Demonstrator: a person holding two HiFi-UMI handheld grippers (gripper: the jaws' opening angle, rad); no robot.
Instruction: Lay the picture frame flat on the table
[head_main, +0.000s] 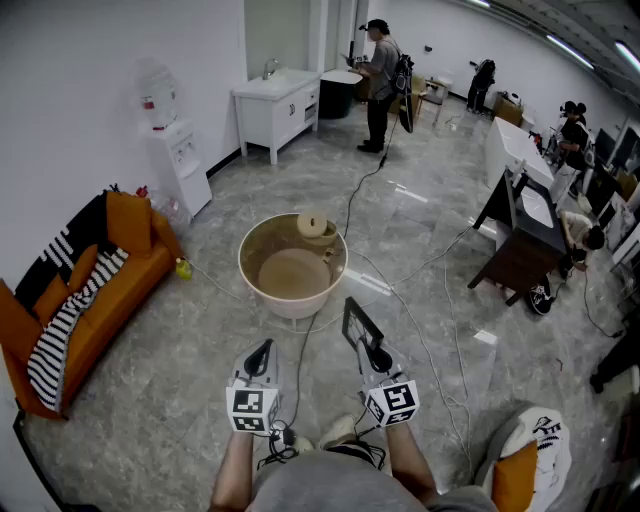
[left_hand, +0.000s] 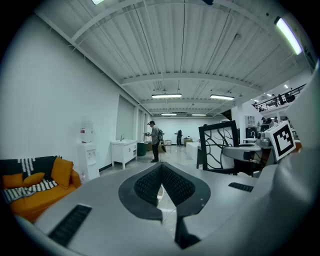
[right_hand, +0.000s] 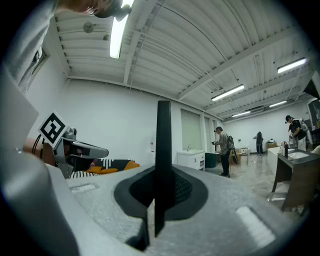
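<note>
A black picture frame (head_main: 360, 325) with a branch pattern is held upright in my right gripper (head_main: 378, 358), which is shut on its lower edge. In the right gripper view the frame (right_hand: 163, 145) stands edge-on between the pads of the right gripper (right_hand: 161, 186). The left gripper view shows the frame (left_hand: 219, 147) off to the right. My left gripper (head_main: 260, 358) is beside the right one, shut and holding nothing; its tips (left_hand: 161, 169) meet. The round beige table (head_main: 293, 275) stands on the floor ahead of both grippers, with a small round wooden object (head_main: 312, 225) at its far side.
An orange sofa (head_main: 90, 290) with a striped throw is at the left. A water dispenser (head_main: 178, 165) and a white sink cabinet (head_main: 277, 105) line the far wall. Cables (head_main: 440, 300) trail over the floor. A dark desk (head_main: 525, 235) is at the right. A person (head_main: 380, 85) stands far back.
</note>
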